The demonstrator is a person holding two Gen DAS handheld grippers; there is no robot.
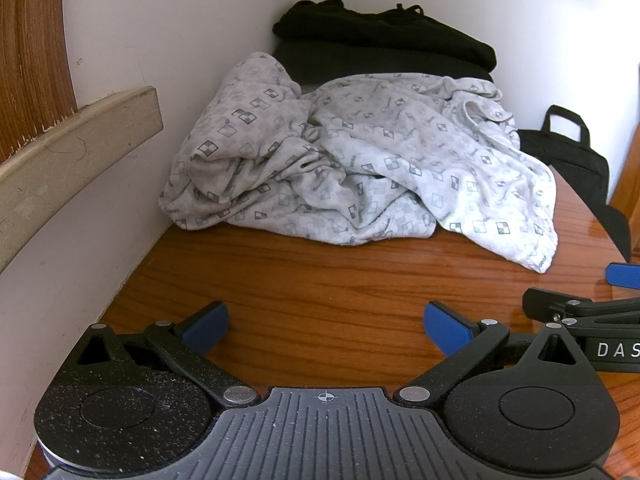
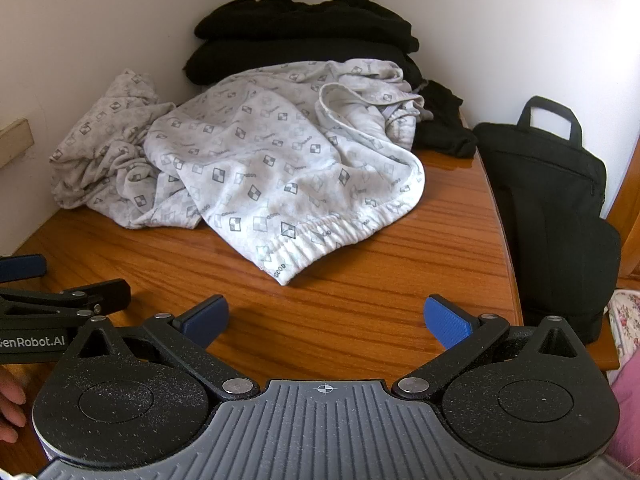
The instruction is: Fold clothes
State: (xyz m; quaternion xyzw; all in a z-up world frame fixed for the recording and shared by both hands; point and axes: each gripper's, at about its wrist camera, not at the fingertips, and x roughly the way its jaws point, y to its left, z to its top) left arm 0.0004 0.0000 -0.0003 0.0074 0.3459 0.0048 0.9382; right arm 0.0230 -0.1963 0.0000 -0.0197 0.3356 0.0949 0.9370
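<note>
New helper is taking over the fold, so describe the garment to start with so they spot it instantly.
On the wooden table, against the corner walls, lies a crumpled white patterned garment. Unlike the black folded clothes stacked behind it and the black bag alongside, it is pale, checker-printed and unfolded.

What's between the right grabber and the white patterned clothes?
Just bare wooden table. In the right wrist view, nothing sits between the open right gripper and the crumpled white patterned garment.

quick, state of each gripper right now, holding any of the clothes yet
Left gripper: open, holding nothing, over the bare table.
Right gripper: open, holding nothing, short of the patterned garment.
</note>
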